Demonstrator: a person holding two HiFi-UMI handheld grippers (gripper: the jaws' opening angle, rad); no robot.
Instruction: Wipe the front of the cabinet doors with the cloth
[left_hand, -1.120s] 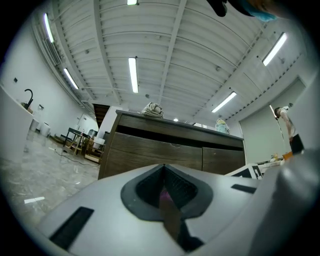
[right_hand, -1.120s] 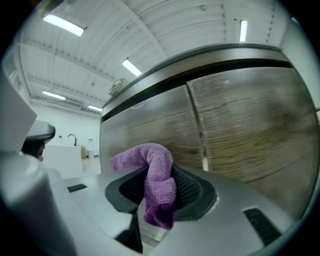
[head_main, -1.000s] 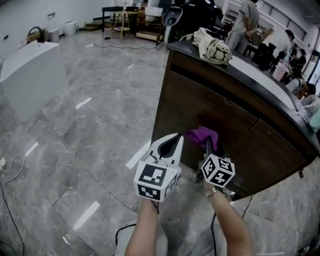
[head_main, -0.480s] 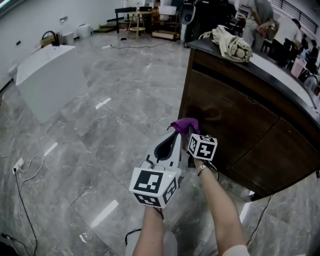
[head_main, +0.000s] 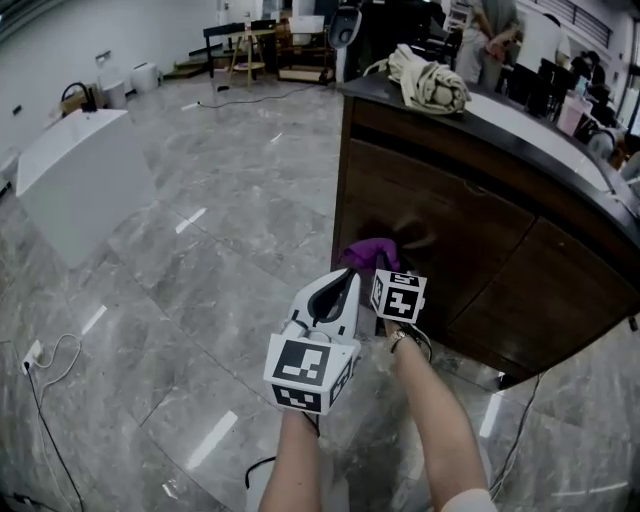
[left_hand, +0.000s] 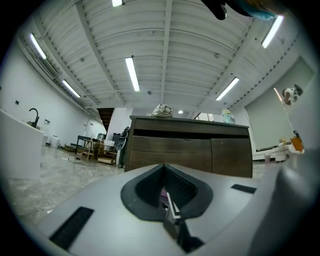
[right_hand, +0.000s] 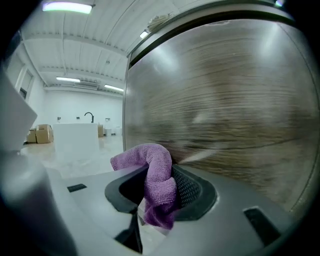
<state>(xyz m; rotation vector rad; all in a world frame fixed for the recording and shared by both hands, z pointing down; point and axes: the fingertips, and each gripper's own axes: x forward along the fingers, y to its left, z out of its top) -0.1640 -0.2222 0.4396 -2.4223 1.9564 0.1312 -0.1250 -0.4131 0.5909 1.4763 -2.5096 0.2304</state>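
The dark brown cabinet (head_main: 470, 250) stands ahead, with its left door (head_main: 400, 210) nearest. My right gripper (head_main: 380, 264) is shut on the purple cloth (head_main: 368, 252), low on that door near the cabinet's left edge. In the right gripper view the cloth (right_hand: 159, 180) bulges out of the right gripper (right_hand: 160, 192) against the wood-grain door (right_hand: 225, 110). My left gripper (head_main: 346, 284) hangs just left of the right one, shut and holding nothing. The left gripper view shows the left gripper (left_hand: 166, 192) pointing at the cabinet front (left_hand: 187, 154) from a distance.
A cream bundle (head_main: 428, 82) lies on the dark countertop (head_main: 520, 125). A white sink unit (head_main: 75, 175) stands at the left on the grey marble floor. Cables (head_main: 40, 352) trail on the floor at the left. People (head_main: 490, 25) and furniture (head_main: 250, 40) are at the back.
The right gripper has carried the cloth leftward along the door, toward the cabinet's left edge. The left gripper has stayed alongside it, shut.
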